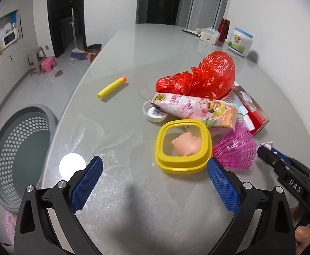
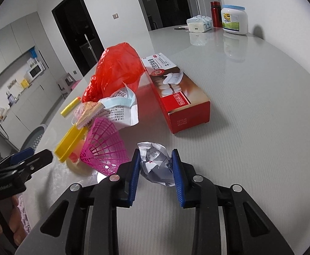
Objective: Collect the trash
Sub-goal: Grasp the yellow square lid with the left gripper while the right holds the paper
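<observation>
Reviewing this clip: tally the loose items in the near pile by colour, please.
Red: 2, plastic bag, box
Yellow: 2, foam dart, lid frame
Pink: 2, net, snack packet
White: 2, crumpled paper, cap
Total: 8

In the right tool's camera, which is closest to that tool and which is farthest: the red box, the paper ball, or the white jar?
1. Paper ball: gripped between the right tool fingers.
2. Red box: mid-table, ahead and slightly right.
3. White jar: far end of the table, right side.
</observation>
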A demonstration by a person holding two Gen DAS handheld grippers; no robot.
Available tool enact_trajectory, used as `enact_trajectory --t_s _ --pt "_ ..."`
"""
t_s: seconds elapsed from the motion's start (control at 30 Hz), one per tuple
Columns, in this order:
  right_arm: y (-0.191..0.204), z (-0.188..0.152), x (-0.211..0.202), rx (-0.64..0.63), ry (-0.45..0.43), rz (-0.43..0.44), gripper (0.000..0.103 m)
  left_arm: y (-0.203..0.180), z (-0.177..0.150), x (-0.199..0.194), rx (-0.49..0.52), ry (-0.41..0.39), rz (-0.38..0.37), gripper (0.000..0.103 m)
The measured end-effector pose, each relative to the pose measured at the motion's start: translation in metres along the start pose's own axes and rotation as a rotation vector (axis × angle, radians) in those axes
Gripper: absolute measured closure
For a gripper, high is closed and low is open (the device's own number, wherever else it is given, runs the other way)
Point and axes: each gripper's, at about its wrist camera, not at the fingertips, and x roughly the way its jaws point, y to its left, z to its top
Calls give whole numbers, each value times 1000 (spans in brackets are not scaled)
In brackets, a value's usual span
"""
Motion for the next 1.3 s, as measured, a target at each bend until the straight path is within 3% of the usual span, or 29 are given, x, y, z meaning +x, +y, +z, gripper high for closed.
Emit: enact_trajectory --t_s 0.63,0.87,1.3 --pt "-12 0 -4 48 -25 82 74 -3 18 44 -33 83 -98 8" --pt "-12 0 -4 50 -25 83 74 -6 16 44 -25 88 -158 29" --pt "-8 -1 -5 43 -29 65 74 -3 12 20 -13 39 -135 31"
